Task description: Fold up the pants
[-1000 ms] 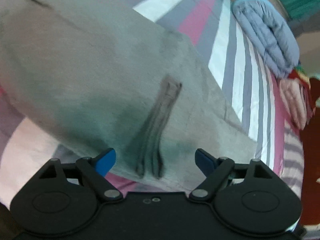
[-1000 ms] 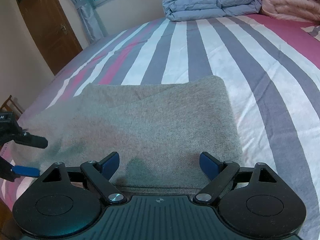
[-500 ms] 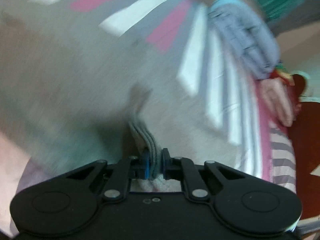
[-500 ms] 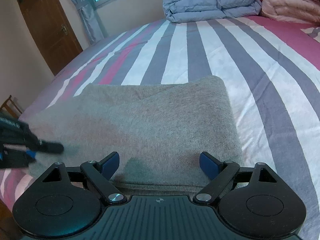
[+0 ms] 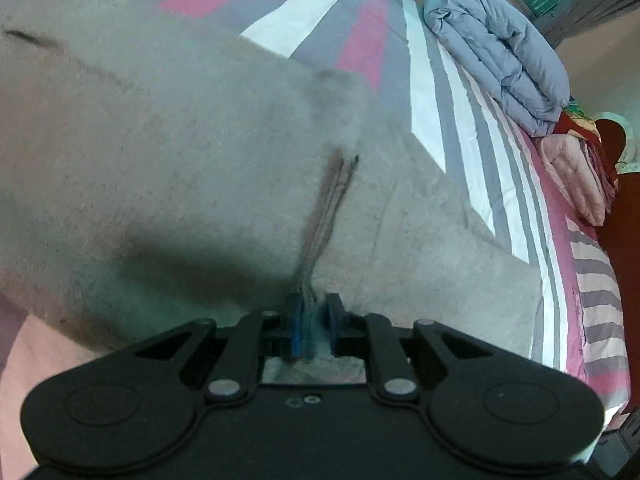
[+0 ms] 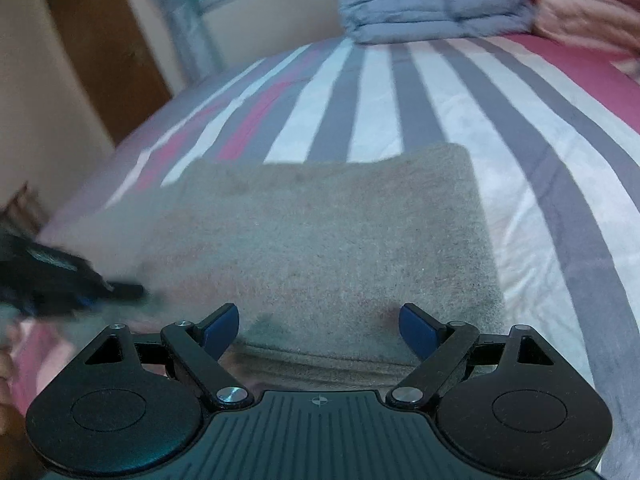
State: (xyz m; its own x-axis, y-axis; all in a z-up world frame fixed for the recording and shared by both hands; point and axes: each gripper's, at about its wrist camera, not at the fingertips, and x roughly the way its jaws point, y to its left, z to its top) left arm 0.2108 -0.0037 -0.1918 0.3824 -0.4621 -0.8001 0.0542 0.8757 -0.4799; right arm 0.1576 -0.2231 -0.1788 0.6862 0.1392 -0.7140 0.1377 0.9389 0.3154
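- Here the grey pants lie folded on the striped bed.
- The left hand-held gripper pinches their layered edge.
- The right hand-held gripper hangs wide apart at their near edge.

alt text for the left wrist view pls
The left gripper is shut on a pinched ridge of the grey pants, which lie on a striped bed. A folded blue-grey duvet sits at the far edge.
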